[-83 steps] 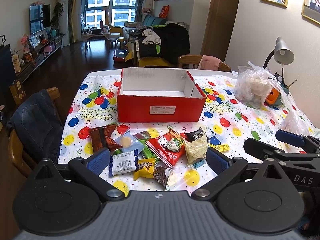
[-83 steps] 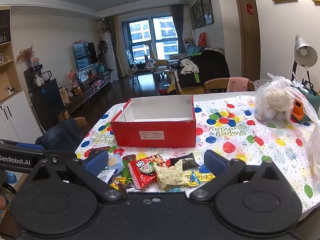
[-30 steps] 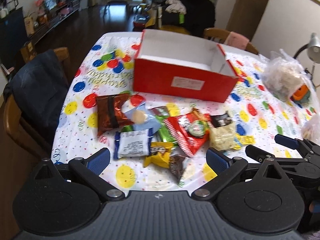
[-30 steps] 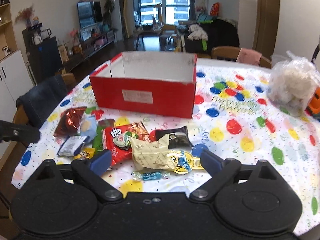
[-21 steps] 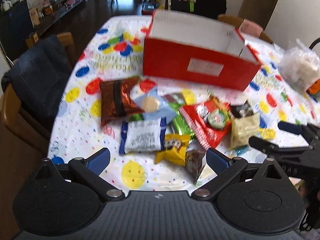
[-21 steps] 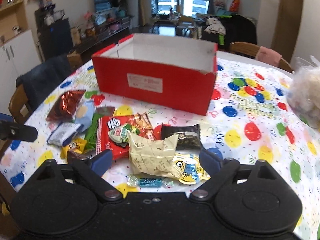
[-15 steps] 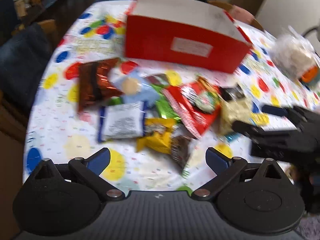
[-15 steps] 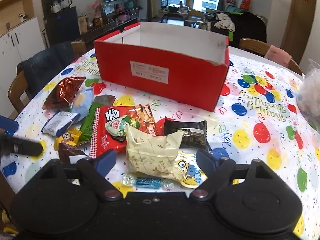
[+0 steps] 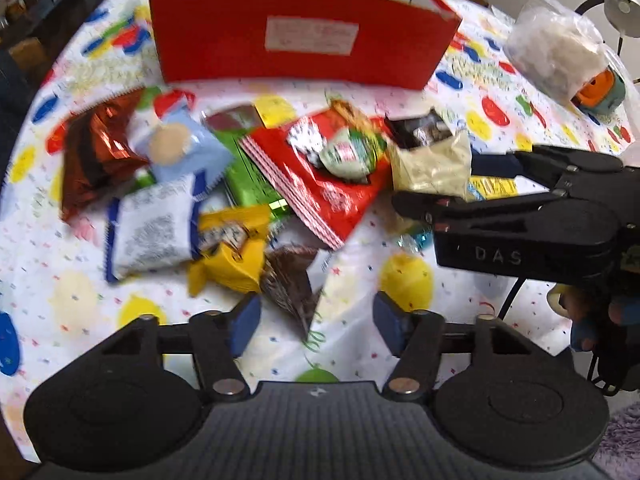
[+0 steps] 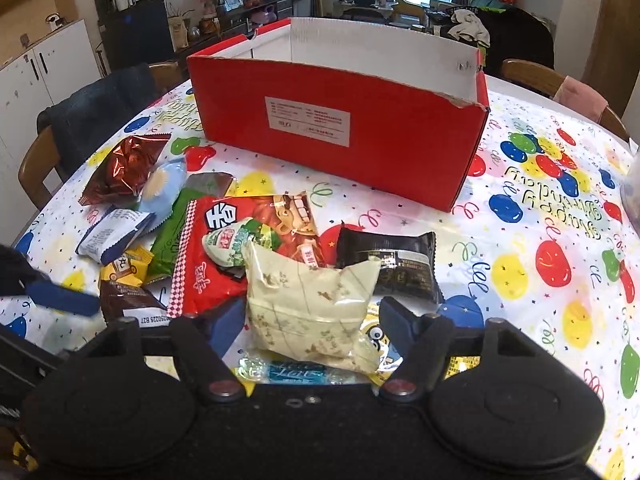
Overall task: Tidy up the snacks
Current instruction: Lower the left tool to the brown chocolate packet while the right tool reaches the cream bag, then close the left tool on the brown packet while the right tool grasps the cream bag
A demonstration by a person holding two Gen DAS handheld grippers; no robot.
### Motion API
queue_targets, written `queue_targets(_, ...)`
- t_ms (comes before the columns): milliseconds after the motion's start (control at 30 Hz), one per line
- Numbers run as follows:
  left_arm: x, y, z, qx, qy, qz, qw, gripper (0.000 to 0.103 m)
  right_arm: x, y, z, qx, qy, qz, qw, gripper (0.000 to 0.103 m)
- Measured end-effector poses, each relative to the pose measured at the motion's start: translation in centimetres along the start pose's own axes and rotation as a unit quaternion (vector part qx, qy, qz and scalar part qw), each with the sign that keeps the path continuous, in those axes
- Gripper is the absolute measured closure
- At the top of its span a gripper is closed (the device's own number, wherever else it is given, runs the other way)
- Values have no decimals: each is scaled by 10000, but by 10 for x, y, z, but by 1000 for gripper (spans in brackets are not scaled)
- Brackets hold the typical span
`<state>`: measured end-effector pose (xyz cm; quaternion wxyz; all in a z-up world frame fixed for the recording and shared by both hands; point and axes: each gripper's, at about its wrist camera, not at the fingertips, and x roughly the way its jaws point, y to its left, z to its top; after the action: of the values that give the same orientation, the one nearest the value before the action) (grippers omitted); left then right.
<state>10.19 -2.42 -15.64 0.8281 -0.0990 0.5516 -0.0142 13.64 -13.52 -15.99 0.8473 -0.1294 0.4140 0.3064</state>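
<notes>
A pile of snack packets lies on the balloon-print tablecloth in front of an open red box (image 9: 300,36) (image 10: 340,128). My left gripper (image 9: 316,320) hovers low over the pile's near edge, jaws closing. A brown chocolate packet (image 9: 290,280) sits just ahead of its pads, untouched. My right gripper (image 10: 310,326) (image 9: 448,182) is closing around a cream packet (image 10: 308,304) (image 9: 432,164); the pads stand either side of it and do not visibly press. A large red bag (image 10: 224,248), a black packet (image 10: 384,264) and a yellow packet (image 9: 232,252) lie close by.
A clear plastic bag (image 9: 556,52) and an orange-and-teal object (image 9: 600,88) stand at the table's right, under a desk lamp (image 9: 620,4). A chair with a dark jacket (image 10: 100,108) stands at the left edge. A wrapped blue candy (image 10: 292,372) lies under the right gripper.
Both grippers have come down and closer to the snack pile, and both sets of jaws have narrowed. The right gripper's fingers now flank the cream packet.
</notes>
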Motion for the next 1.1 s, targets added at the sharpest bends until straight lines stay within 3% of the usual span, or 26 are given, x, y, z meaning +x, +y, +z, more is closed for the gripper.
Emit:
queue_targets(433,12,20,13,-856,129,-202,9960,52,-2,1,-1,1,-45,8,10000,44)
queue_targets(567,14,22,14,-931,167,-209,9953,64,-6,-1,-3,56,-67,-25,10000,46)
queue_targets(767,16,28,15,-1155,181,-277,9928,73,-14,-1,-5,129,-109,-48,9998,47)
queue_targets(1100,10,30,7,-1143,144,-398,9925,80,-36,-3,-14,417,-196,-54,9989,48)
